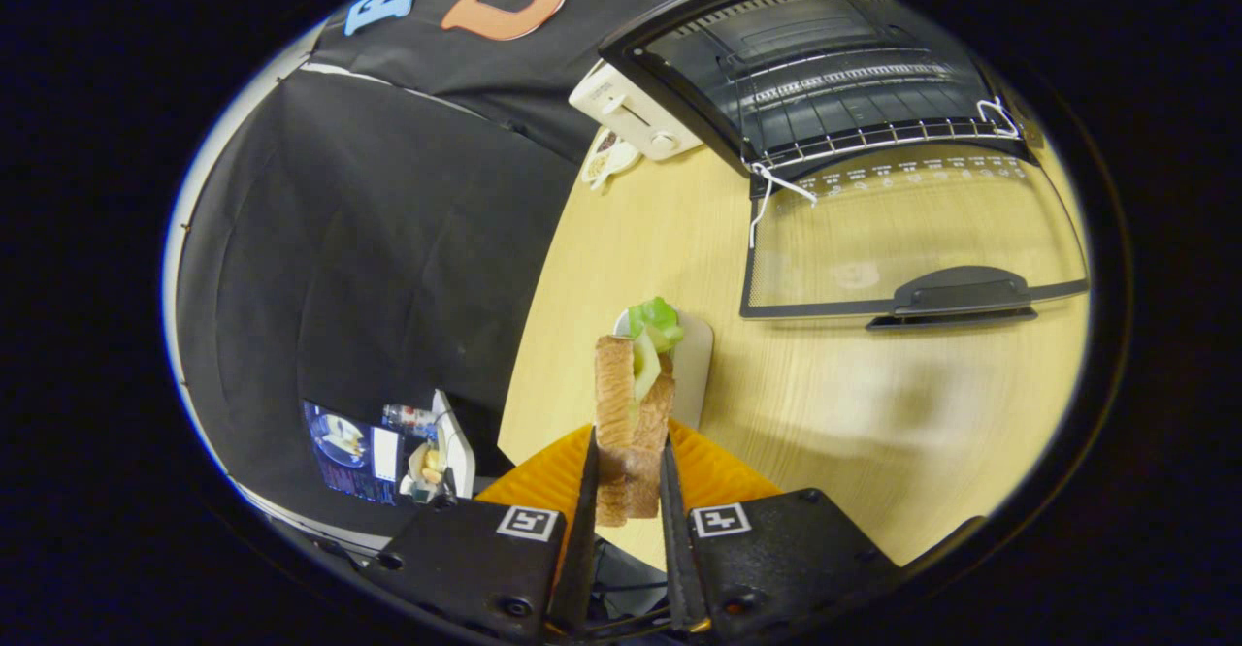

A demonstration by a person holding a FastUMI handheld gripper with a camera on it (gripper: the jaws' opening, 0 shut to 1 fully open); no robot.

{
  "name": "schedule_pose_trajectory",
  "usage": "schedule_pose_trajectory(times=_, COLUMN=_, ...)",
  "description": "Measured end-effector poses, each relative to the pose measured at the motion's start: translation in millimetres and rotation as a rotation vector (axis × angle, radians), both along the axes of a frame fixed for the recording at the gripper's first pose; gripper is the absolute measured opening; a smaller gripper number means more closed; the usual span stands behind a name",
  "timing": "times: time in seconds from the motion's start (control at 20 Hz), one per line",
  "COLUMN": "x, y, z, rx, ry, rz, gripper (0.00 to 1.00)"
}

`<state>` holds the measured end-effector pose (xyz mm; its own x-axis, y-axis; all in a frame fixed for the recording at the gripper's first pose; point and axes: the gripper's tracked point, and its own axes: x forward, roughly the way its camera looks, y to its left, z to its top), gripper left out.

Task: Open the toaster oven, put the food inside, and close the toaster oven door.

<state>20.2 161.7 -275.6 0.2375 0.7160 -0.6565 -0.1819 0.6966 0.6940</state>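
The tool (629, 476) is pinching a sandwich (633, 413) between its two fingers, both of them pressing on the toasted bread slices from either side. The sandwich is standing upright in the grip, with green lettuce (656, 322) sticking out of its far end. Just behind it, a small pale plate or board (691, 365) is lying on the wooden desk (873, 423). Beyond the fingers and off to the right, the toaster oven (825, 74) is sitting on the desk with its glass door (912, 239) folded down flat, handle (961, 295) toward the tool, and a wire rack (873, 132) showing inside. A white toaster (631, 111) is standing just beside the oven's left side.
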Motion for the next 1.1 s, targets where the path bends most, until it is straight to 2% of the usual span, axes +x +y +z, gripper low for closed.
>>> schedule_pose_trajectory(times=0.2, x=4, y=0, z=22, rx=0.109, ry=-0.005, rz=-0.041, gripper=0.36)
schedule_pose_trajectory(times=0.3, x=15, y=0, z=34, rx=0.191, ry=-0.028, rz=-0.098, gripper=0.36)
schedule_pose_trajectory(times=0.4, x=33, y=-9, z=41, rx=0.241, ry=-0.065, rz=-0.192, gripper=0.36)
schedule_pose_trajectory(times=0.6, x=78, y=-52, z=49, rx=0.286, ry=-0.149, rz=-0.477, gripper=0.36)
schedule_pose_trajectory(times=0.9, x=121, y=-139, z=44, rx=0.448, ry=-0.215, rz=-1.01, gripper=0.35)
schedule_pose_trajectory(times=1.0, x=122, y=-162, z=48, rx=0.491, ry=-0.27, rz=-1.118, gripper=0.35)
schedule_pose_trajectory(times=1.1, x=123, y=-168, z=47, rx=0.477, ry=-0.313, rz=-1.174, gripper=0.35)
